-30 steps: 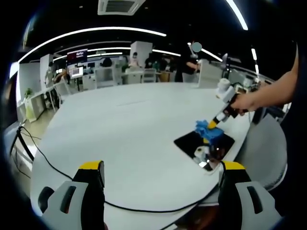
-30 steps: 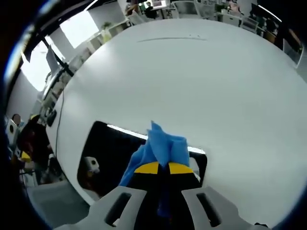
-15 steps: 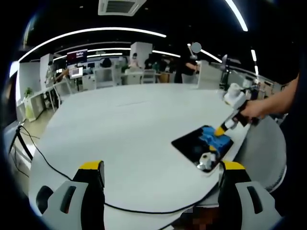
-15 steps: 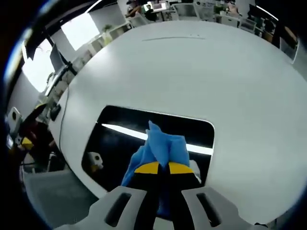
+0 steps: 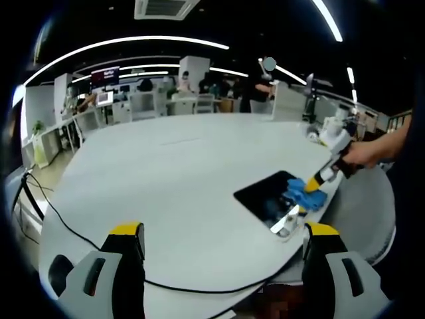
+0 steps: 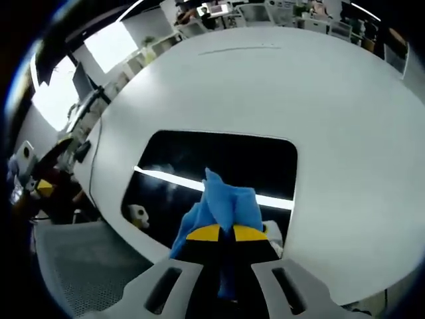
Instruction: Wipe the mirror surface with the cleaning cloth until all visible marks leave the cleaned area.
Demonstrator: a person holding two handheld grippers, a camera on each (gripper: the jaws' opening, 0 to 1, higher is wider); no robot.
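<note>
a: how many things lay on the counter [image 5: 166, 179]?
b: one mirror [image 6: 219, 166] at lower centre, one blue cloth [image 6: 222, 206], one black cable [image 5: 86, 246].
a: and the grippers?
b: right gripper [image 6: 220, 234] pinched the cloth onto the mirror's near edge; left gripper [image 5: 222, 246] hung back, fingers wide, empty. marks were hard to make out.

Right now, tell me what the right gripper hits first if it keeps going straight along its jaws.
Probably the mirror: the right gripper, shut on the blue cloth, points down at the mirror's dark surface near its edge. How far the cloth is from the glass is unclear.
</note>
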